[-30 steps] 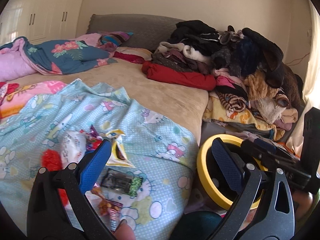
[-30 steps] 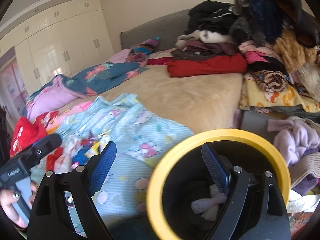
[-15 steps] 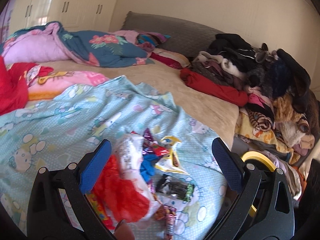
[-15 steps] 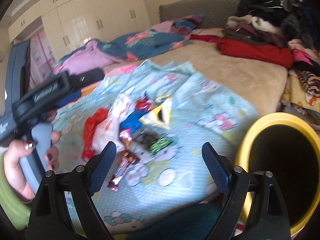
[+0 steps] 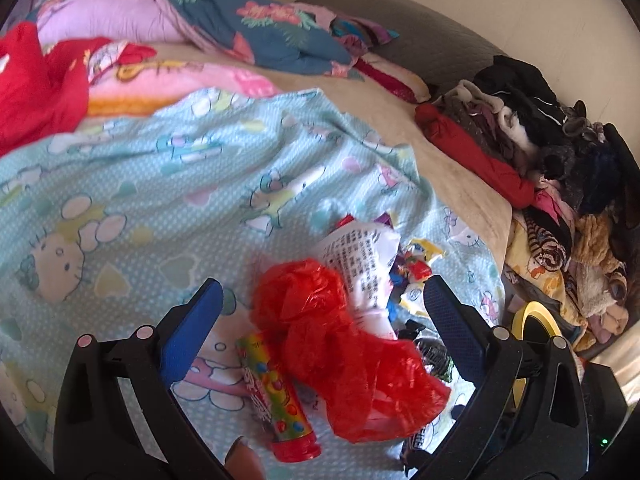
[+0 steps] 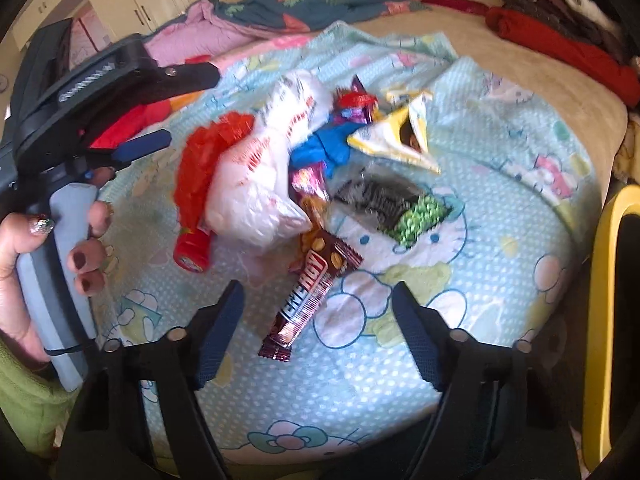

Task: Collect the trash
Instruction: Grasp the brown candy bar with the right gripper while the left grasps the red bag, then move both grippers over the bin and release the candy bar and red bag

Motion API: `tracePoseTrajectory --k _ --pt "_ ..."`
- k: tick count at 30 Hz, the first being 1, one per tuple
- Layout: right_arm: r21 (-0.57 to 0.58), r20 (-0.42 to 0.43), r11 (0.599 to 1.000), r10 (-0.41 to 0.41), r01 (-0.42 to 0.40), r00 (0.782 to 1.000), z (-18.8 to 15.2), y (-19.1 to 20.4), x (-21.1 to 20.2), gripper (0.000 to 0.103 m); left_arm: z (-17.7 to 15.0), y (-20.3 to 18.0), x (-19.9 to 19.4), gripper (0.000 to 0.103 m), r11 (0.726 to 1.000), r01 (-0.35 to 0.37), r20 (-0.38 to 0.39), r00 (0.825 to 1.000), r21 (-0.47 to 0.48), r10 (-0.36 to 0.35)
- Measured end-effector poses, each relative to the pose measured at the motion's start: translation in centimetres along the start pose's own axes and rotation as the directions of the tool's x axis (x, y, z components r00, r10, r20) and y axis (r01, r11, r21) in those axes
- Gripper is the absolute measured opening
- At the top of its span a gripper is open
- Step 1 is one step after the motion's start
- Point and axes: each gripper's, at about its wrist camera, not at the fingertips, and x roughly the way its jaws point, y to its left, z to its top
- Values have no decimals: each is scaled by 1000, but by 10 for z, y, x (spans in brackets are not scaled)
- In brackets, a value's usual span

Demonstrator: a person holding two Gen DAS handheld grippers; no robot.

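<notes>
Now both tongs are hanging spread and empty: left tongs (image 5: pixel 320 320) framing the red plastic bag (image 5: pixel 340 352), right tongs (image 6: pixel 316 320) straddling the energy bar wrapper (image 6: pixel 308 296) (likely first pick), needing lowering and closing.

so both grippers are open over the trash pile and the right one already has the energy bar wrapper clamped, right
Not quite. In the right wrist view the right gripper is open, and the energy bar wrapper lies loose on the blue blanket between its fingers, unclamped. The left gripper is open too.
</notes>
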Motion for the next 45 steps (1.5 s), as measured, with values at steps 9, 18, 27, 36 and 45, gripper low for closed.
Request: tracePoseTrajectory --k 9,18,27,36,45 --pt "18 -20 999 50 -50 999 -6 -7 4 24 -13 6 22 51 993 92 -117 988 -70 -100" --pt "19 56 999 43 -44 998 -7 -14 -23 20 -4 -2 3 20 991 124 -45 991 -39 -126" --pt "6 174 1000 19 -20 985 6 -26 -62 20 8 -45 -31 19 983 164 56 984 87 -169" --pt "50 261 999 -20 8 965 19 -54 -91 20 6 -85 -44 19 962 205 75 972 179 -221" --pt "105 307 994 -57 26 950 19 -82 -112 20 -2 -110 -47 19 946 227 61 967 233 -248"
